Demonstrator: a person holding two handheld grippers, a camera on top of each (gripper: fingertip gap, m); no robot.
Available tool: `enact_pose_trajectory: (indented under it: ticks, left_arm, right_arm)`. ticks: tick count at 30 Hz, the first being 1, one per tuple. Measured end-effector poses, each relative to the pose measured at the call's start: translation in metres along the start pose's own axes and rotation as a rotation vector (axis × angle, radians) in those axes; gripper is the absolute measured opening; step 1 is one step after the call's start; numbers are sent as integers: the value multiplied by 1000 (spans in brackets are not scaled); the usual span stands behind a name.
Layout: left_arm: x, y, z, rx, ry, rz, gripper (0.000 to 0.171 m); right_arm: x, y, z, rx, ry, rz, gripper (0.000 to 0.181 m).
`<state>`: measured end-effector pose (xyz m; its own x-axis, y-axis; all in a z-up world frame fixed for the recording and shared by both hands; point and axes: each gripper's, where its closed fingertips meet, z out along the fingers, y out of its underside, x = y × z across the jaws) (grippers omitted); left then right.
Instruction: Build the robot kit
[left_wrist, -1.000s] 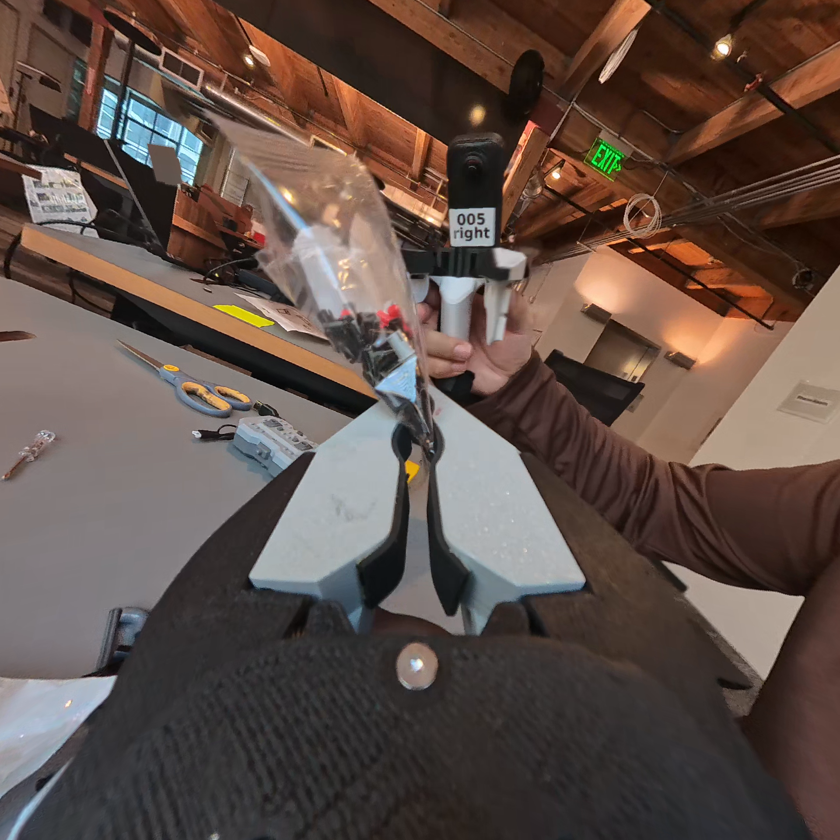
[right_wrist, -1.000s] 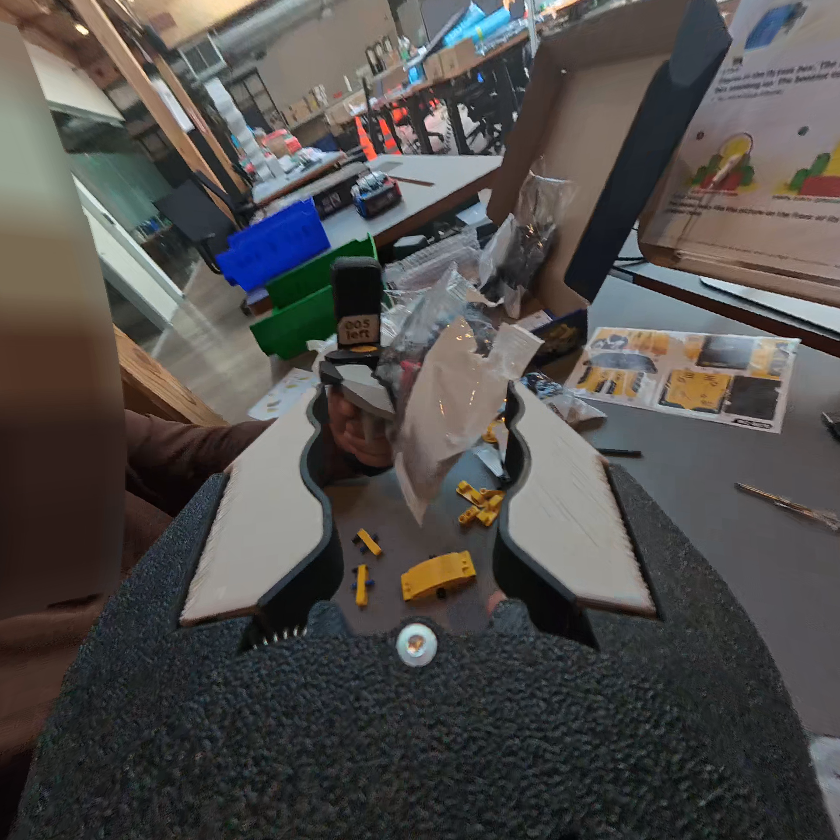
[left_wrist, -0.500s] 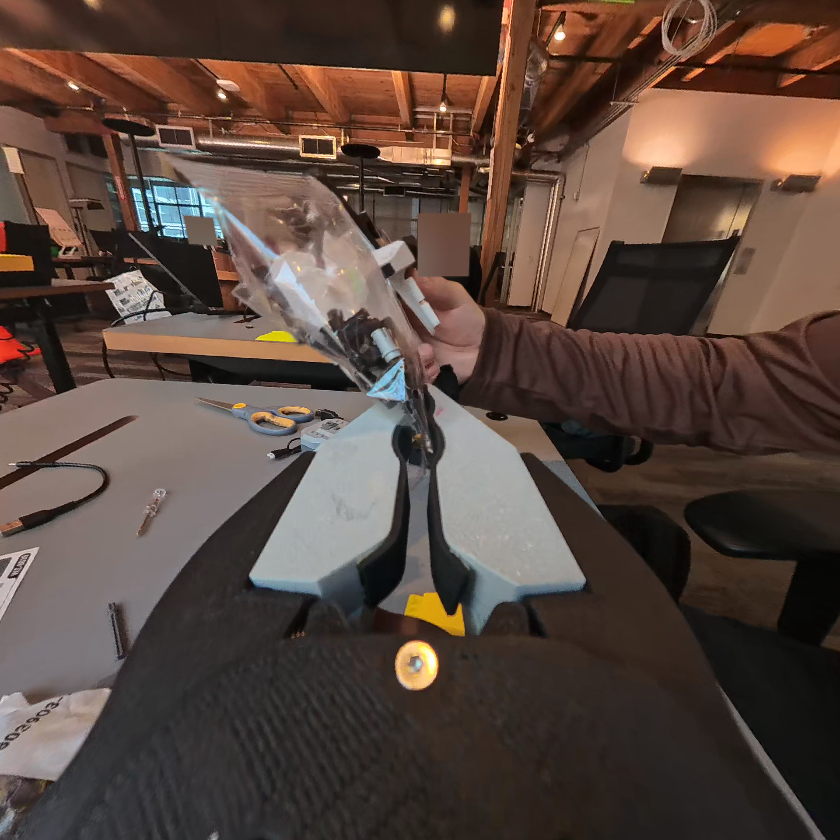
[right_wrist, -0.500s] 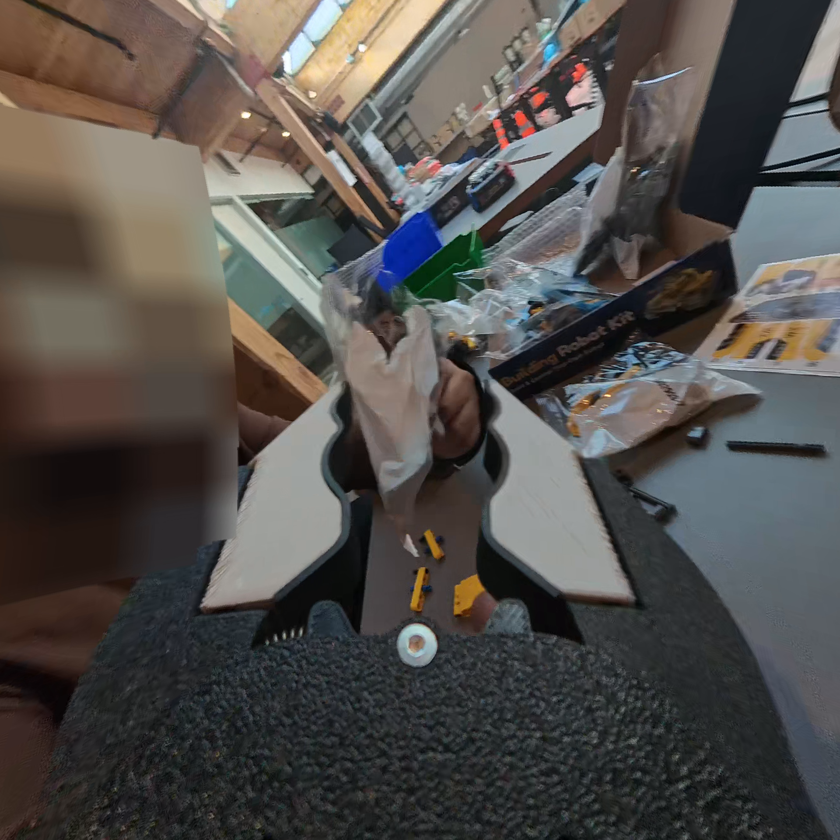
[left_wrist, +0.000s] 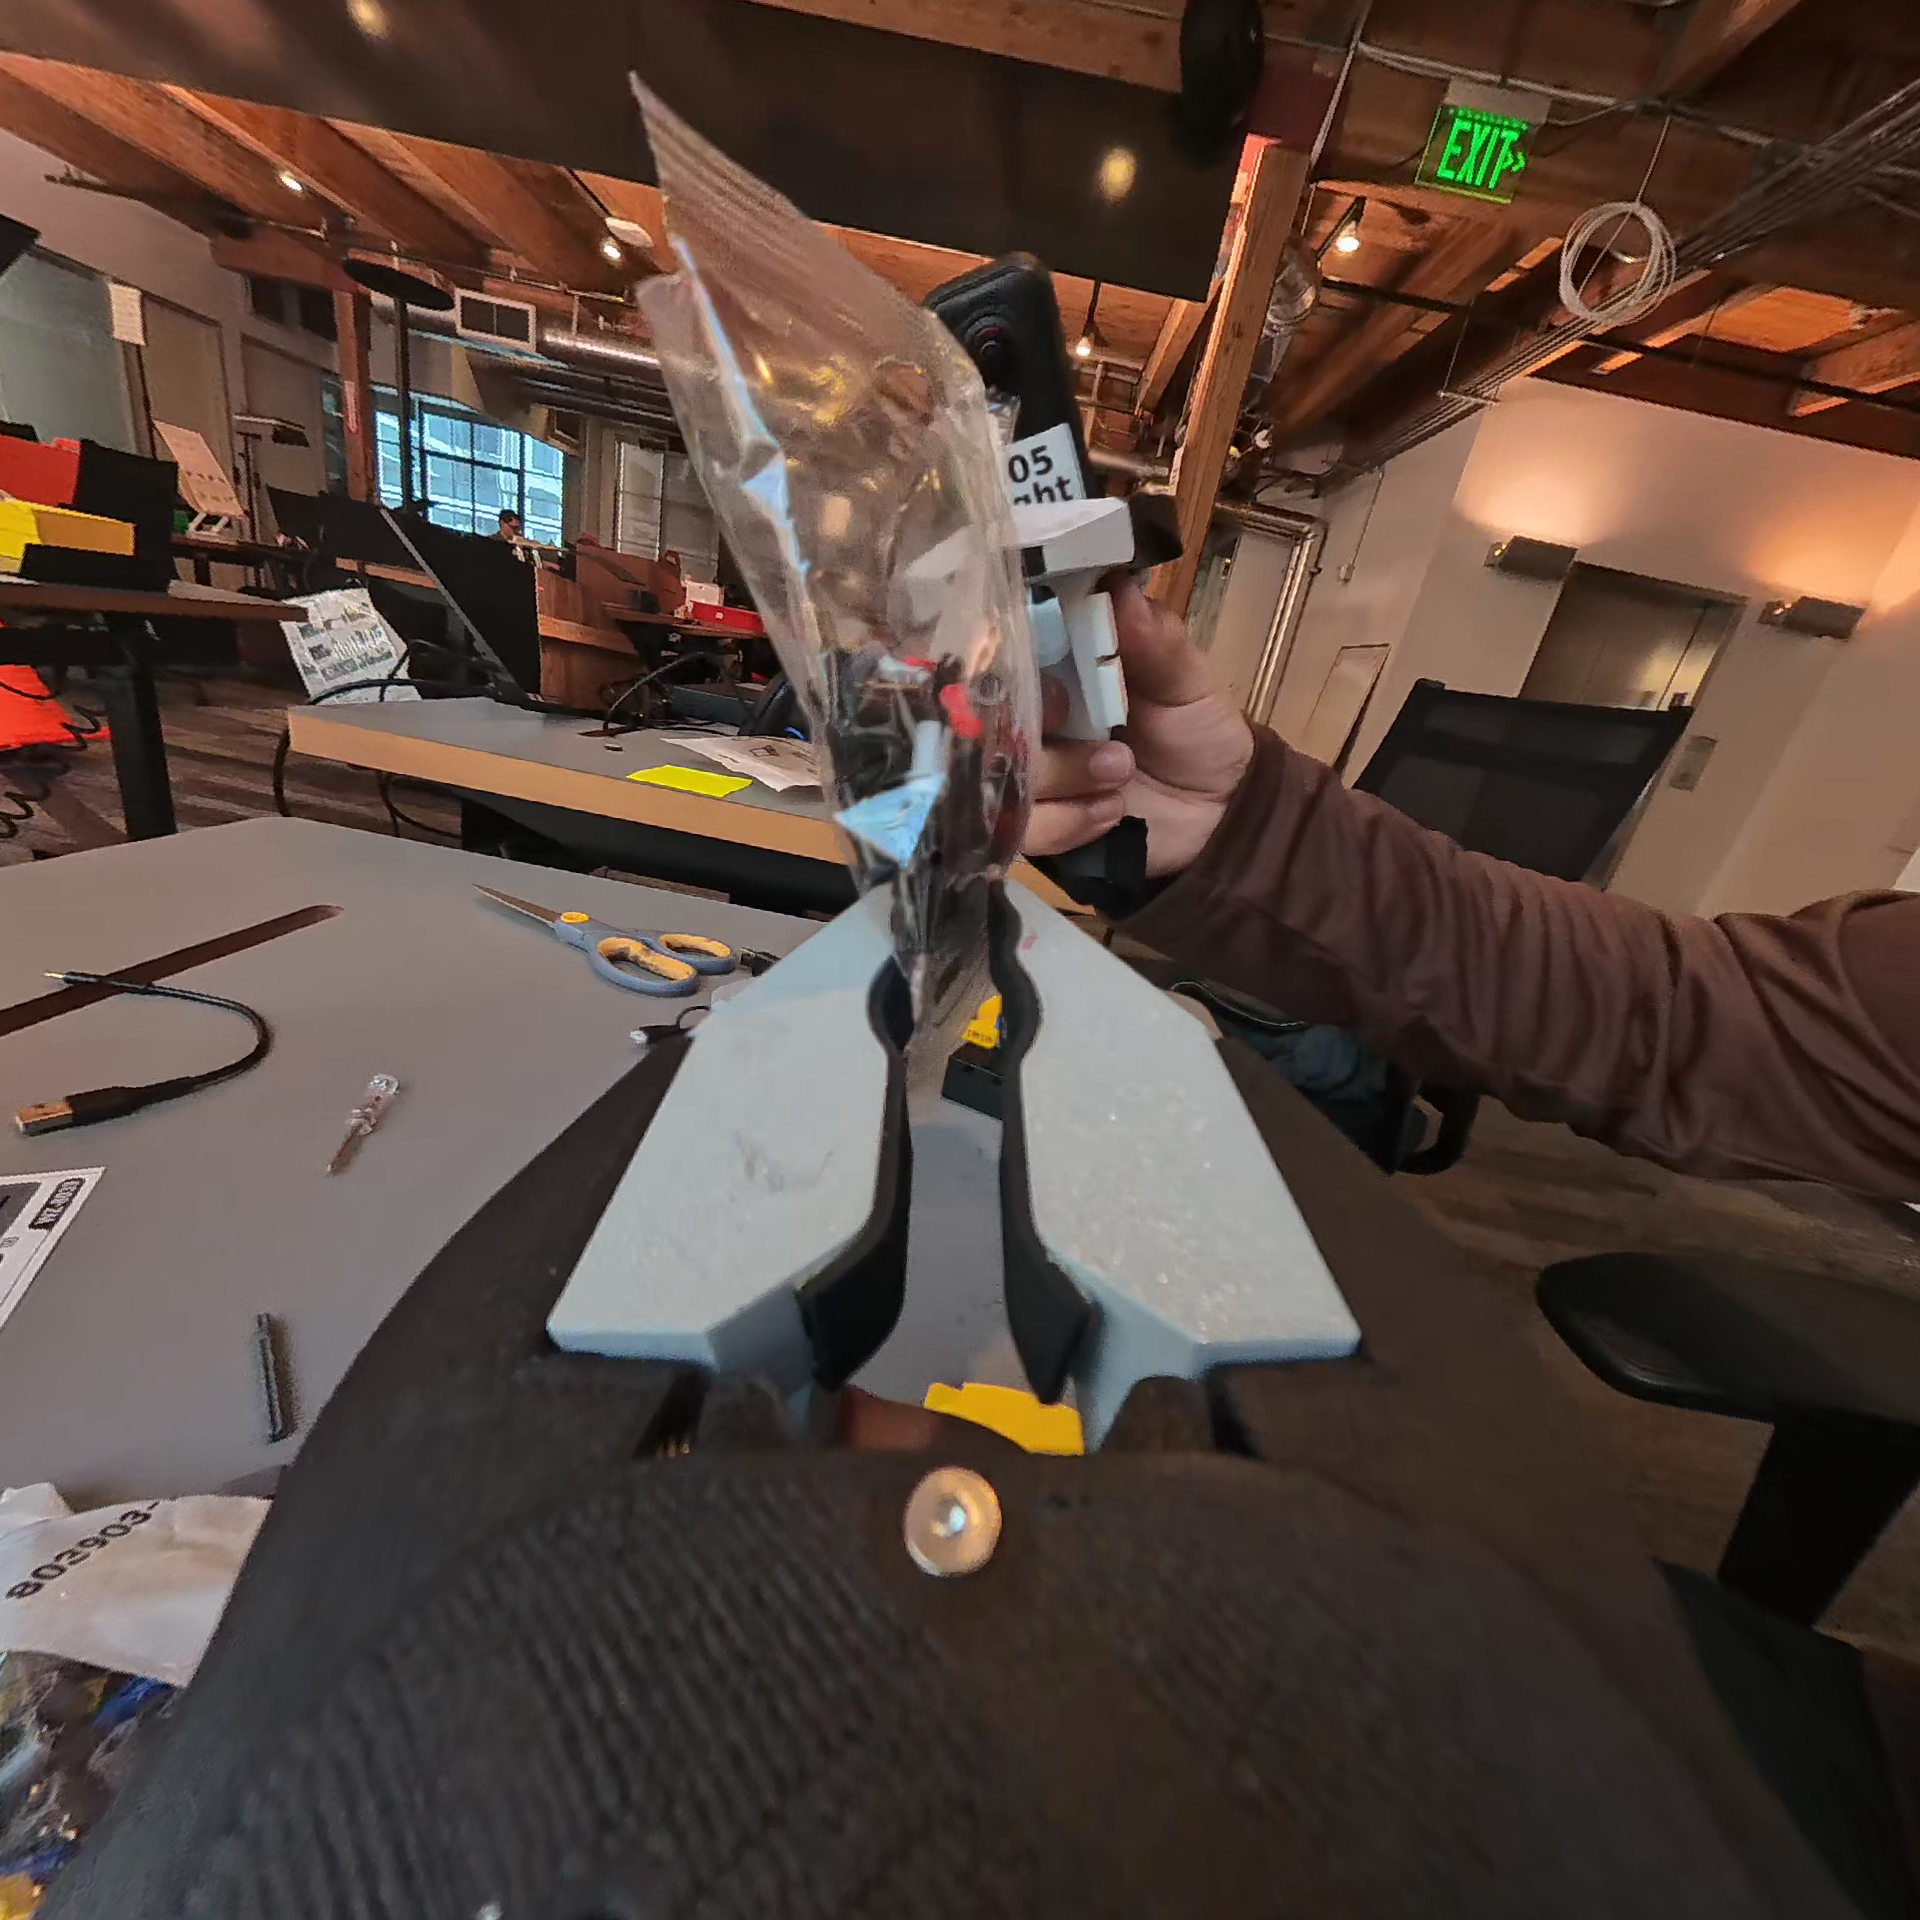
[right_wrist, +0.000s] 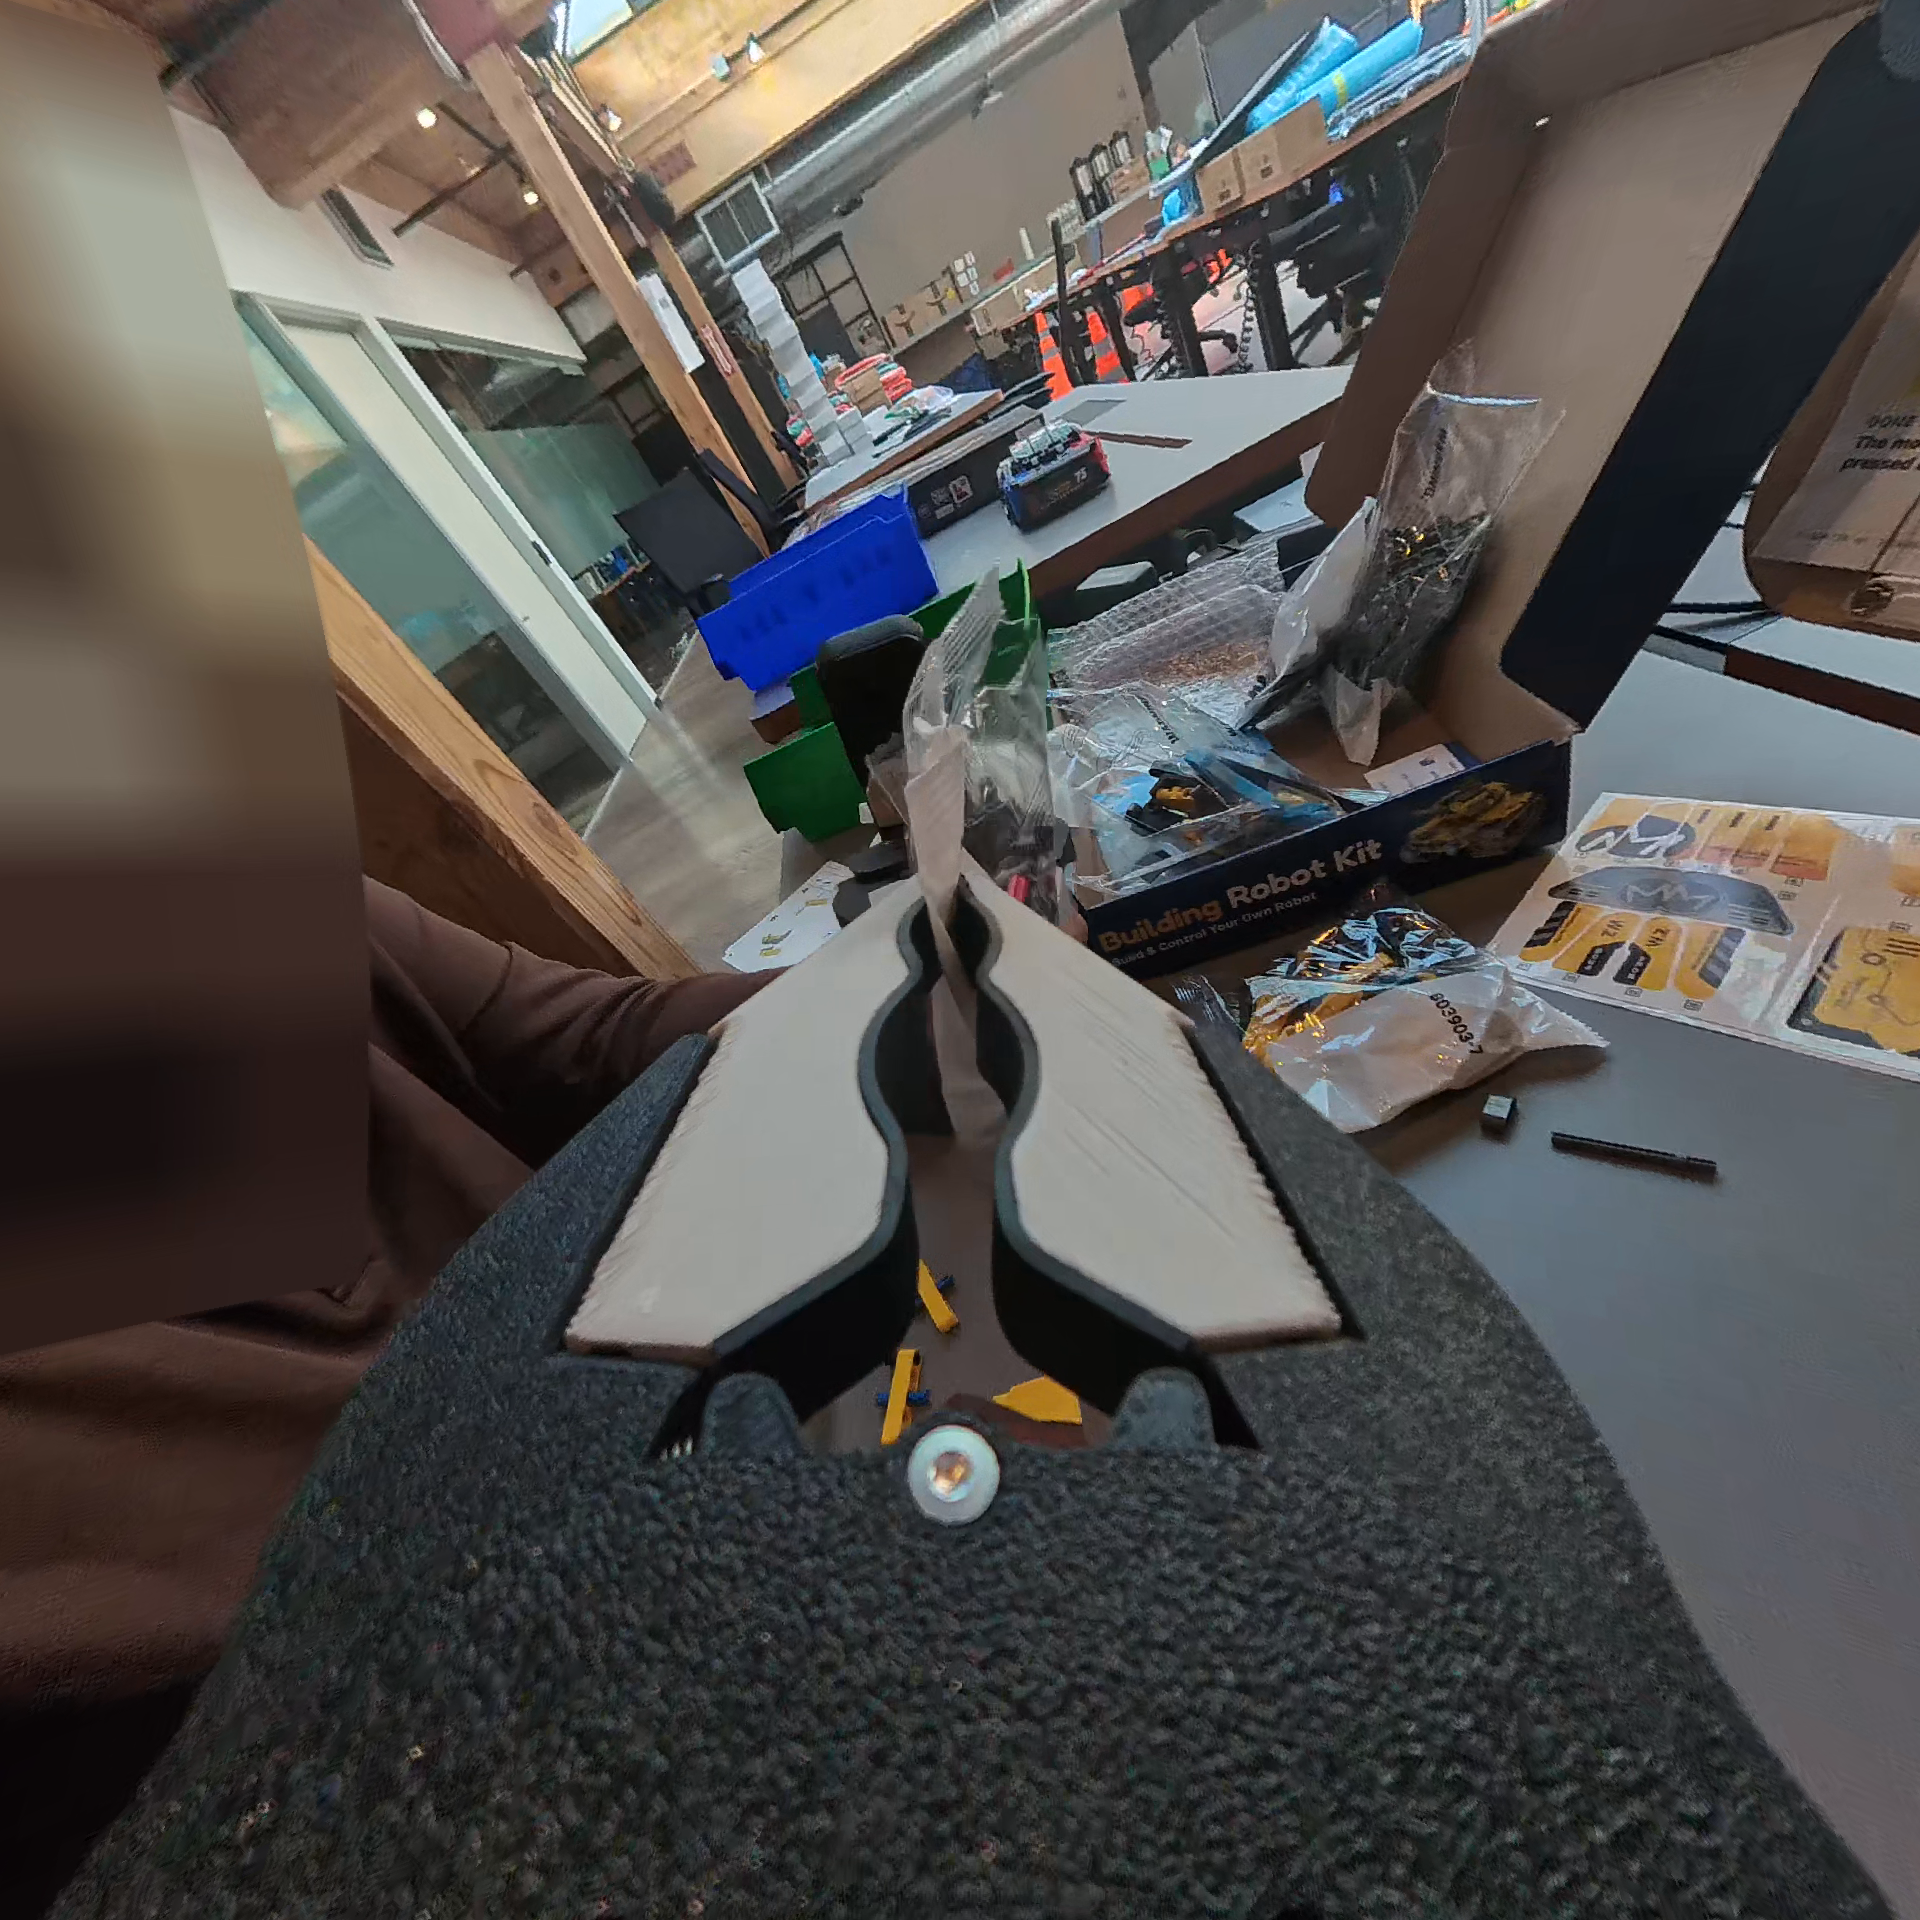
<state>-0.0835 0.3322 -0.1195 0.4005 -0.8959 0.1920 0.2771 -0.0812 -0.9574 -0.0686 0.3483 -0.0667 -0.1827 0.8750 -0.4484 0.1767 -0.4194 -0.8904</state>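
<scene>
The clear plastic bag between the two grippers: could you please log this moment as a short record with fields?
bag: clear plastic bag of small dark parts, held upright above the grey table
left gripper: shut on the bag's lower corner
right gripper: shut on the bag's white flap
nearby: scissors, open kit box, second parts bag

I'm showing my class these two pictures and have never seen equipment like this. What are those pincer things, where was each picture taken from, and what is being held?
A person holds a two-finger gripper in each hand; a camera on each looks along its fingers. In the left view, the left gripper is shut on a clear plastic bag of small parts, above a grey table with scissors and a cable. In the right view, the right gripper pinches the same bag. Beyond lie an open kit box, another bag and printed sheets.
</scene>
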Motion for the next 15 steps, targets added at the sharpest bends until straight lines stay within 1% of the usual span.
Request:
enact_pose_trajectory:
  ticks: [11,15]
  left_arm:
    - [1,7,2,-47,-10,22,24]
    - [3,9,3,-65,-3,23,35]
  right_arm:
    - [-7,-9,-4,30,24,-27,0]
    - [-9,-6,-4,21,26,-40,0]
